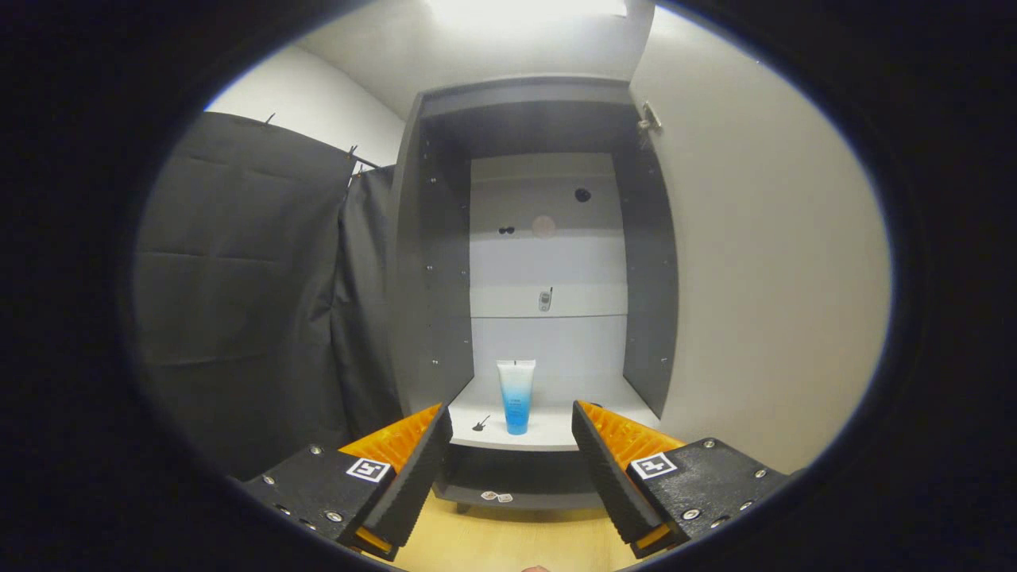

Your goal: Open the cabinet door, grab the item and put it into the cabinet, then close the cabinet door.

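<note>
Blue tube [516,396] is standing upright on the shelf [548,433] inside the open cabinet [433,262]; gripper [512,461] is hanging wide open, empty; door [763,278] closing remains.

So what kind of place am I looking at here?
Likely a staged test booth, not a home: black cloth wall, one grey cabinet with its door open, a lone blue tube upright on its shelf. The gripper is open, short of the tube.

Tube in cabinet, door open.
Blue-and-white tube [516,396] stands upright, cap down, on the white shelf [556,433] inside the dark cabinet [433,262]. Cabinet door [763,278] swung wide open to the right.
</note>
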### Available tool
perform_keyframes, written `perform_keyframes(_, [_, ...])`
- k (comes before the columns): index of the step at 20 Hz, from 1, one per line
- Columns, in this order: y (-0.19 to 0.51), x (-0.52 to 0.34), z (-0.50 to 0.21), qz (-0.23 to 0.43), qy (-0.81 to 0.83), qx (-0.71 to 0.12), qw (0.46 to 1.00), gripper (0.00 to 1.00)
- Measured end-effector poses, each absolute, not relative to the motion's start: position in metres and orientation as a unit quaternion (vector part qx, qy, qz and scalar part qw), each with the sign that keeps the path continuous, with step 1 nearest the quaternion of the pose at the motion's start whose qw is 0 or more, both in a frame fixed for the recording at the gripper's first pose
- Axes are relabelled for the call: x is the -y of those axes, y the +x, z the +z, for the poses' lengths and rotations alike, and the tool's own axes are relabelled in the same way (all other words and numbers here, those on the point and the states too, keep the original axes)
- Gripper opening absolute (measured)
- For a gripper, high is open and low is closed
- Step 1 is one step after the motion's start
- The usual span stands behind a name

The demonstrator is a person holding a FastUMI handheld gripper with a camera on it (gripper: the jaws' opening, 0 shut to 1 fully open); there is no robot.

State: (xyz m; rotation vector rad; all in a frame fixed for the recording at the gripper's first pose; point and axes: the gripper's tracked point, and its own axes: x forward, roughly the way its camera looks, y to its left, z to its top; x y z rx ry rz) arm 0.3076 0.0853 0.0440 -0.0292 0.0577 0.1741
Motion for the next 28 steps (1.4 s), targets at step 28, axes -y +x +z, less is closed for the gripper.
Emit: perform_keyframes(28, [0.099,0.113,0.12,-0.042,-0.008,0.028,0.999,0.93])
